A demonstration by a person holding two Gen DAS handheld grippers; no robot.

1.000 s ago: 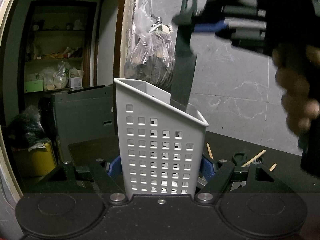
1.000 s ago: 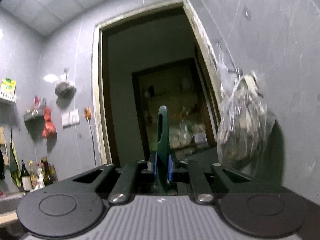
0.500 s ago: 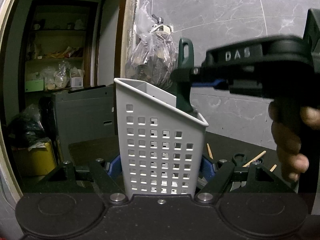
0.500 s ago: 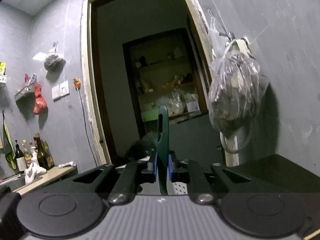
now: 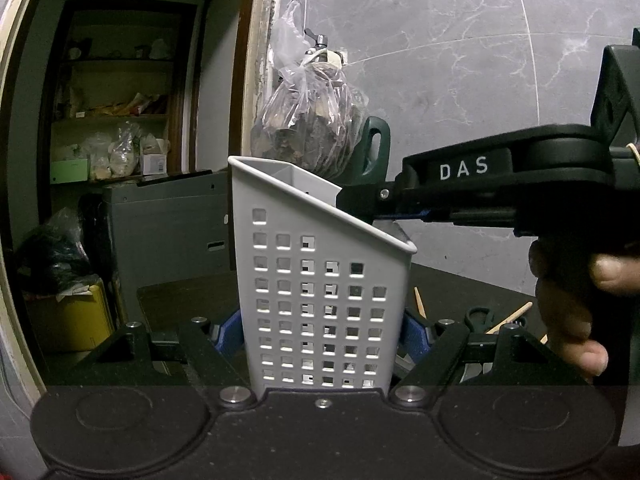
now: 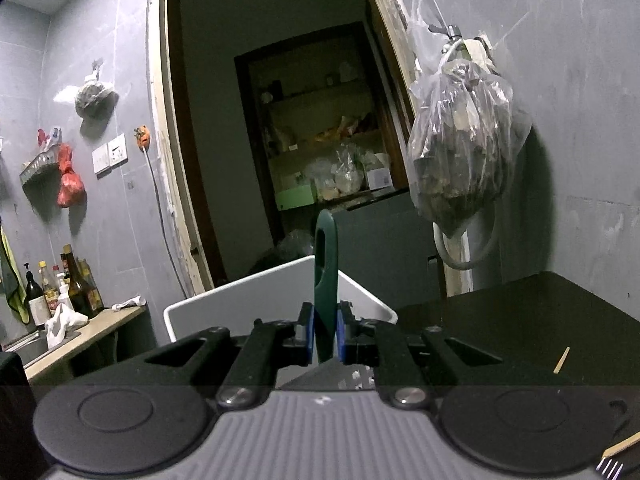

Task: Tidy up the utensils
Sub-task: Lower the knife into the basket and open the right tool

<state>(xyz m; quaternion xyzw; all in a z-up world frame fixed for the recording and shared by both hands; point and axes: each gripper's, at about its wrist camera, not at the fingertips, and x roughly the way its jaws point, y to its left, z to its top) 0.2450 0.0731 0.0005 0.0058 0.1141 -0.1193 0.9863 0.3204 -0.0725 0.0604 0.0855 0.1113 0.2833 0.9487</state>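
While its blue pads press on both sides of the perforated grey utensil holder [image 5: 324,300], the left hand-held gripper [image 5: 322,332] clamps that holder low down and keeps it upright on the black bench [image 5: 180,296]. Reaching in from the right above the holder's slanted rim, the right hand-held gripper [image 6: 324,336] is closed on a dark green utensil handle [image 6: 326,264], pinching it between its blue pads. That handle stands upright with its hanging-hole end on top, and everything below the pads drops into the holder's open mouth, out of sight. A bare hand [image 5: 568,312] wraps the right tool's grip. On the bench to the right of the holder lie wooden chopsticks [image 5: 510,318] and black-handled scissors [image 5: 480,316]. A clear plastic bag [image 6: 460,140] of dark contents hangs on the grey wall behind.
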